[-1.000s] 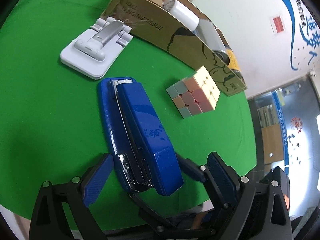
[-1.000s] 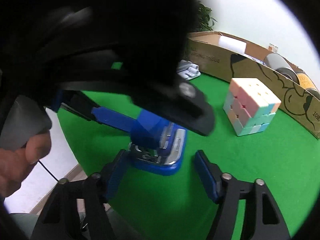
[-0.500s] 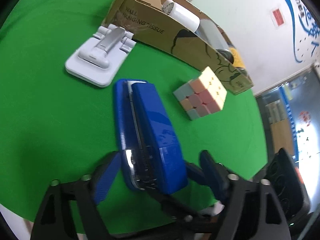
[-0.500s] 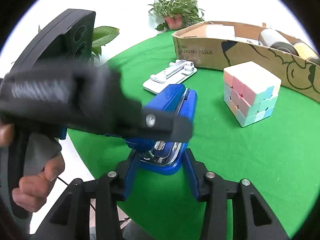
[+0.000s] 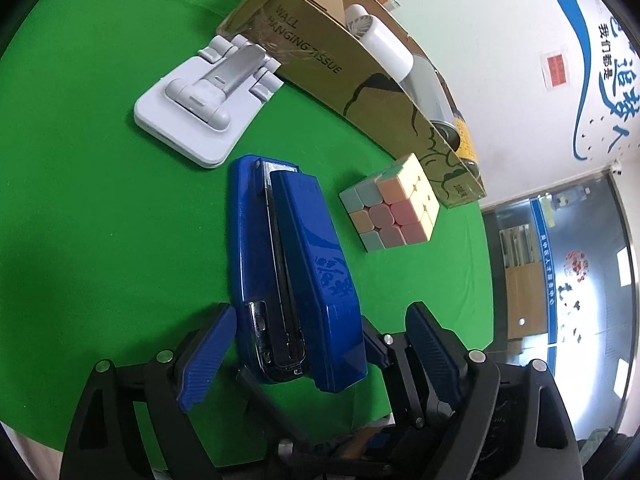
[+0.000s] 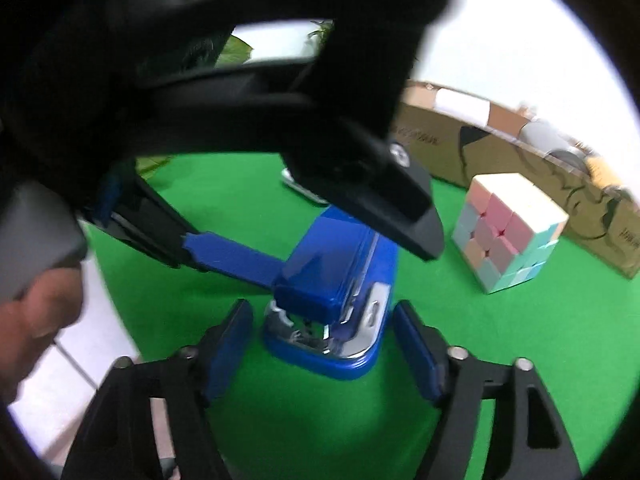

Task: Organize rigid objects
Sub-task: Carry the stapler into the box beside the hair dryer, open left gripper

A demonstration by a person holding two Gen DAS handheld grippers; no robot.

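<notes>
Stapler [image 5: 292, 276] flat on desk [image 5: 100, 220], cube [image 5: 394, 204] beside it. Left gripper [image 5: 320, 344] and right gripper [image 6: 322, 344] both straddle its end, jaws opening, pads clear of it.

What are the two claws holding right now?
Nothing. The blue stapler lies on the green table between both opening claws, left claw and right claw, pads apart.
</notes>
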